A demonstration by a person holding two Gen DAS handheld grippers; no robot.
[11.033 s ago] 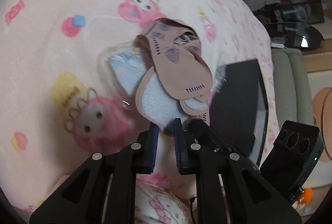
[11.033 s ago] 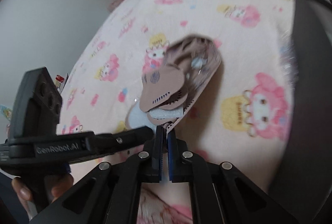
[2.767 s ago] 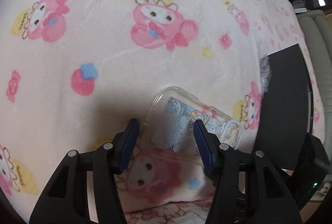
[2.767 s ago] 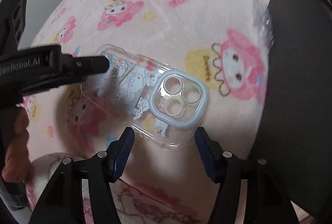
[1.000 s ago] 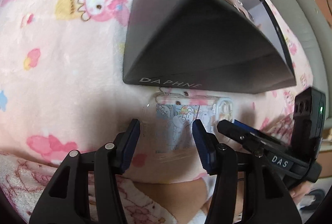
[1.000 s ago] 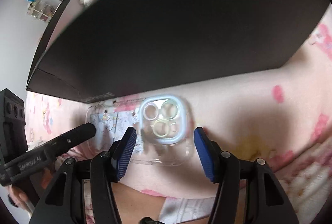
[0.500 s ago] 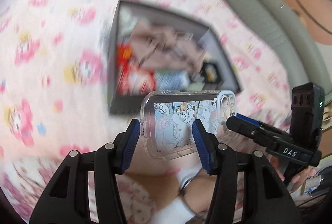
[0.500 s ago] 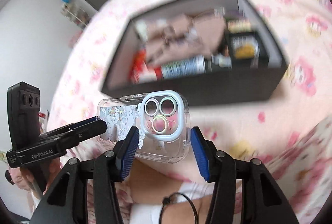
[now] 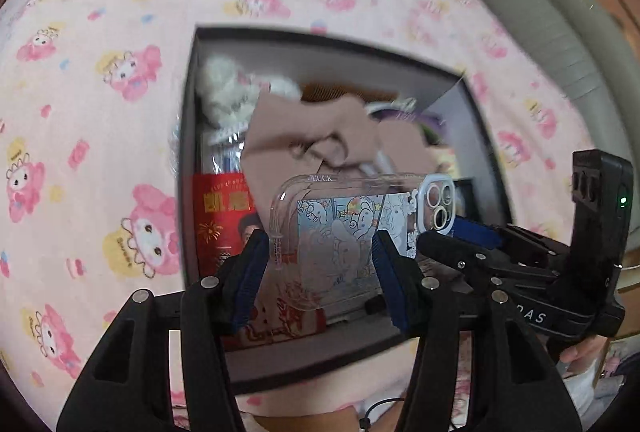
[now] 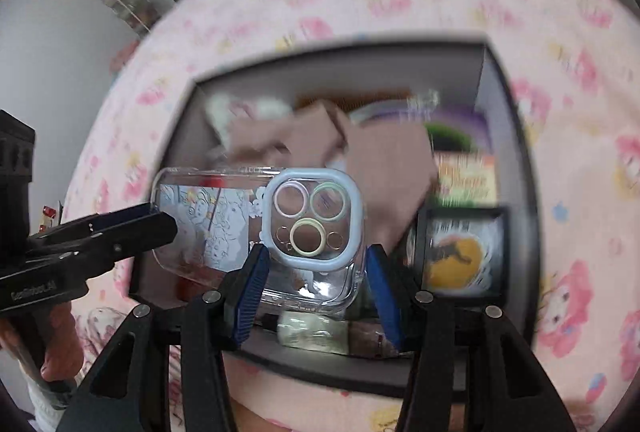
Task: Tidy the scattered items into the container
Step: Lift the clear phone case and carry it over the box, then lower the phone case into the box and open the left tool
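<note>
Clear phone case (image 10: 256, 228): camera ring faces right wrist; red packet (image 9: 224, 220) shows left.

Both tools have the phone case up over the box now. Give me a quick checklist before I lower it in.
1. Left tool gripping the phone case: ok, pads on both long edges.
2. Right tool gripping the camera end: ok, though the case flexes.
3. Case above the black box, clear of its rim: ok.
4. Free landing spot: not ok, brown insoles and a red packet lie underneath.
5. Case level: ok, roughly.
6. Depth left in the box: cannot tell.
</note>
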